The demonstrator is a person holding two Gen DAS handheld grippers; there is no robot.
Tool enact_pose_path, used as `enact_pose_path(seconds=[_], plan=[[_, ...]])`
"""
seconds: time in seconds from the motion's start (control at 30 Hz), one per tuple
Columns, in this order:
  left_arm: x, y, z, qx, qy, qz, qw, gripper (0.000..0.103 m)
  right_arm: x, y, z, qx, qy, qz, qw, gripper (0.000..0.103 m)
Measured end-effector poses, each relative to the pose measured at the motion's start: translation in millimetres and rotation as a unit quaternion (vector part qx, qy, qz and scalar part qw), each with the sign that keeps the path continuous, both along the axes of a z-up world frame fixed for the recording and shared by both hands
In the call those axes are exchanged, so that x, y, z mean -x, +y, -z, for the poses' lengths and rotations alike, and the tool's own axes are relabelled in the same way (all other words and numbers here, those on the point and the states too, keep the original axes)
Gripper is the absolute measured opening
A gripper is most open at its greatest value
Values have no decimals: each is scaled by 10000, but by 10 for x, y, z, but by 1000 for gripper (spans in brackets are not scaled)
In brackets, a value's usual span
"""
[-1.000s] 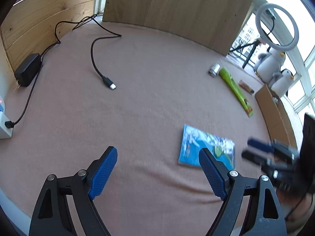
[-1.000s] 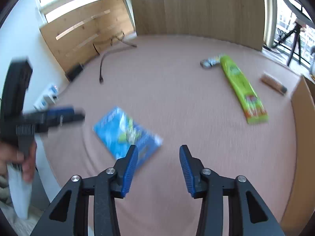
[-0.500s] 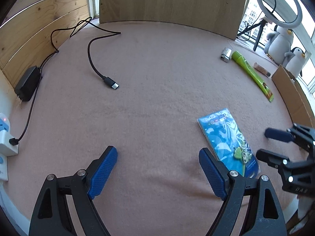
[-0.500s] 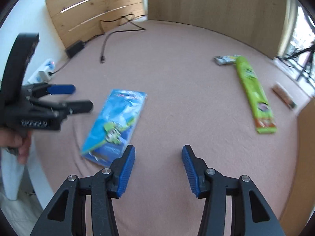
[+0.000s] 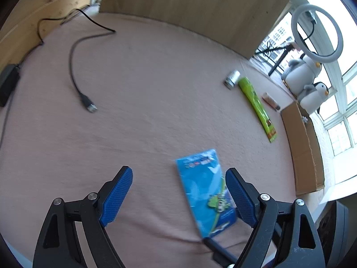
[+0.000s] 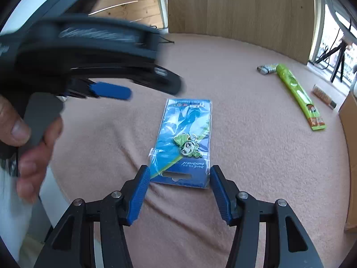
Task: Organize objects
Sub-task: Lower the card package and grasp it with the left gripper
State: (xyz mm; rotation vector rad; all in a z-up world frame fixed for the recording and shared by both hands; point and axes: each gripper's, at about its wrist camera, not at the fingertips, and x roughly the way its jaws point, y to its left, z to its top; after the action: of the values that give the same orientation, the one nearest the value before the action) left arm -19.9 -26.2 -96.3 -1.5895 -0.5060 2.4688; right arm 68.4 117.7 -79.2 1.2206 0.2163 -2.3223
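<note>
Blue ribbed pads mark the right gripper, whose jaws stand apart either side of the near short edge of the flat blue plastic-wrapped card packet with a green cartoon badge, the fingertips level with that edge but not visibly pressing it. Half a second ago the packet lay off to the left of these jaws and at a slant; now it sits centred between them, and the jaws have spread wider, so I judge the approach to be finished and the closing grasp to be the step in hand. The packet lies flat on the pinkish-beige felt table cover, its long axis running straight away from the right gripper, the hang-slot end nearest and the printed header farthest. The left gripper has swung in close, blurred in the right wrist view, and is also open and empty; from its own camera the packet lies under its right-hand finger. Farther off, well apart from the packet, lie a long green flat snack pack, a small silver foil-wrapped pack touching its far end, and a small brown tube beside it, with a brown cardboard box at the table's right edge.
</note>
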Motion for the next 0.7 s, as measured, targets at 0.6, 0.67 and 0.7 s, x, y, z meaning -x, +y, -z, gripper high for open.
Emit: enact_pose_path(seconds=[0.6, 0.67, 0.7], plan=[[180, 450, 125, 588, -448, 574, 9956, 57, -76, -150, 36, -116, 262, 135, 9995, 49], [210, 417, 120, 627, -447, 559, 9955, 48, -71, -110, 34, -136, 295, 158, 9993, 43], [221, 401, 119, 612, -453, 558, 9955, 45, -70, -97, 33, -117, 294, 161, 9994, 41]])
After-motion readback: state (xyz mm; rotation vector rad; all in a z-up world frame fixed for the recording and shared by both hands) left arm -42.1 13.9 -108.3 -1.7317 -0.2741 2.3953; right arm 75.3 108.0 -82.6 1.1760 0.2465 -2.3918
